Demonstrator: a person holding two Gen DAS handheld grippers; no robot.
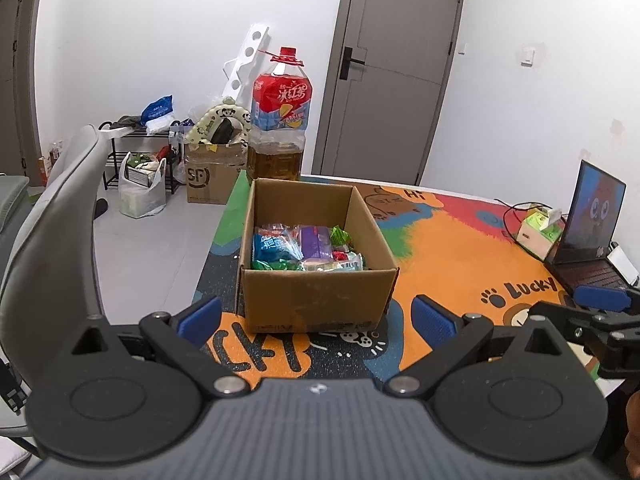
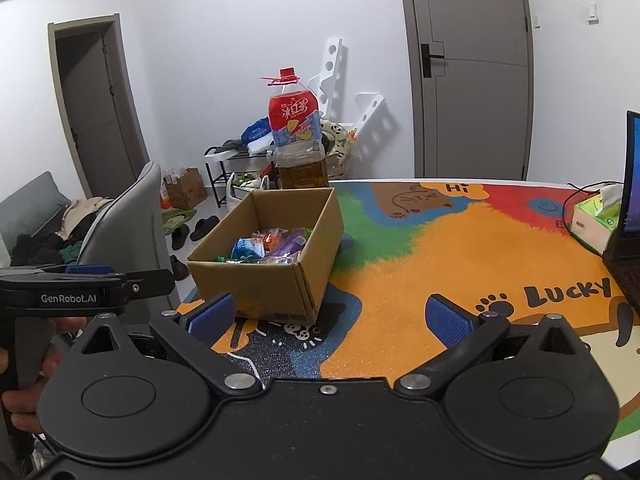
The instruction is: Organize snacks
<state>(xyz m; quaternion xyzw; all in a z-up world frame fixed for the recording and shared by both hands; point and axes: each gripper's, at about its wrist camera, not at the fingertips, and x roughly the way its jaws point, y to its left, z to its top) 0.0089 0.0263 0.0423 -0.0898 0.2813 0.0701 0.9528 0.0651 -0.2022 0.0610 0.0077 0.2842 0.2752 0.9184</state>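
Both the left gripper [image 1: 316,314] and right gripper [image 2: 330,314] spread wide, empty; crinkly plastic snack packets [image 1: 304,246] in the brown cardboard box [image 1: 316,296] look light, slippery: pinch at a sealed edge

A box [image 1: 320,276] sits on the bench [image 1: 460,256], near its left edge; the snacks [image 1: 304,248] lie inside the box; a big bottle [image 1: 280,120] stands right behind the box; a laptop [image 1: 588,228] sits at the right side of the bench, well apart from the box; a tissue box [image 1: 540,232] sits just left of the laptop; a chair [image 1: 56,232] stands left of the bench.
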